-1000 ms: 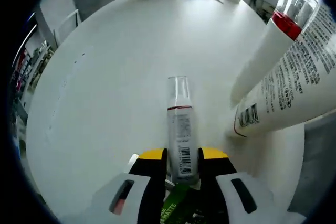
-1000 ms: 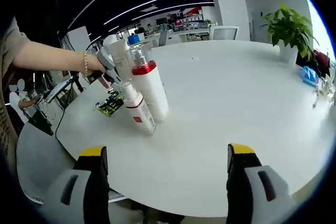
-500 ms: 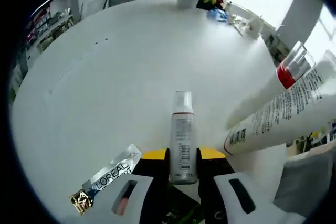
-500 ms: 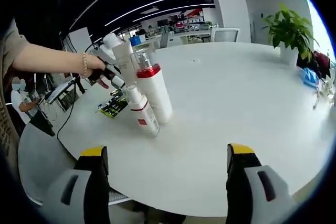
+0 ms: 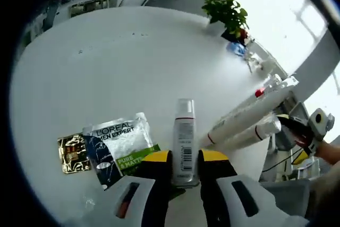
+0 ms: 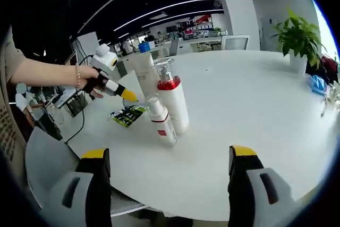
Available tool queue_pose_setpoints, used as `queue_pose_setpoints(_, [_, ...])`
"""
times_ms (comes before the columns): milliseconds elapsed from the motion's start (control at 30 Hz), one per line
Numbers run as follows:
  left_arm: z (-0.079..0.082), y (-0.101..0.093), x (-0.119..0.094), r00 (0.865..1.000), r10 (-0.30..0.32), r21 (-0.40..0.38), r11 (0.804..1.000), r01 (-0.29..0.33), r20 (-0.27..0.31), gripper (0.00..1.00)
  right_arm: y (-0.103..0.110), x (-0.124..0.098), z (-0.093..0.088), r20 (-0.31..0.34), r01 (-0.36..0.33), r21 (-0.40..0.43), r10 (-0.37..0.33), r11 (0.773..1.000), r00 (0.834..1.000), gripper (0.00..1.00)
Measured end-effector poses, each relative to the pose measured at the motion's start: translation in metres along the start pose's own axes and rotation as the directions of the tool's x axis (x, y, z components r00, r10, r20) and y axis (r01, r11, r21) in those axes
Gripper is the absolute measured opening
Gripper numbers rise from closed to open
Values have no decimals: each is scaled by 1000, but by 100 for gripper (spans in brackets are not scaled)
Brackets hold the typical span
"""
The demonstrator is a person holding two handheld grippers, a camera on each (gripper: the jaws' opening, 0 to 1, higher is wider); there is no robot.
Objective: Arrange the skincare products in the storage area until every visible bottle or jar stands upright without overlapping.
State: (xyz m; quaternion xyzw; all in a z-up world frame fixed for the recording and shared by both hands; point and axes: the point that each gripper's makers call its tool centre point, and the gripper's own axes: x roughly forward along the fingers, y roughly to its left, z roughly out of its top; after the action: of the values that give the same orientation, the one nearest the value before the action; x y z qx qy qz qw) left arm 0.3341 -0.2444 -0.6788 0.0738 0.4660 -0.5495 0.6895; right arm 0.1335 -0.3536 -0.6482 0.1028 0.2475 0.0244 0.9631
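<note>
Left gripper [image 5: 185, 159] clamps slim pump bottle [image 5: 184, 141] low; set base flat beside red-collared bottle [image 6: 171, 104]. Right gripper [image 6: 167, 174] wide, idle.

Three bottles [image 6: 172, 104] [image 6: 161, 120] [image 5: 184, 142] are showing, two sachets [image 5: 119, 144] [image 5: 73, 153] are lying on one table [image 5: 106, 73], and one plant [image 6: 298, 38] is standing.

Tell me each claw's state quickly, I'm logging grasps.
Left claw: shut on the slim clear bottle with a white cap.
Right claw: open, holding nothing.
</note>
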Motion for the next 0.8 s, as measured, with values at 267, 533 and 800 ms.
queue_pose_setpoints(267, [-19, -23, -42, 987, -65, -126, 989, 83, 146, 16, 26, -1, 15, 46, -79, 3, 79, 997, 996, 86])
queue_pose_setpoints(533, [-20, -60, -73, 943, -167, -165, 961, 221, 288, 16, 63, 3, 37, 96, -204, 33, 200, 978, 975, 80])
queue_pose_setpoints(800, [-27, -106, -105, 865, -307, -105, 921, 375, 398, 16, 111, 0, 77, 235, -412, 200, 365, 889, 901, 76])
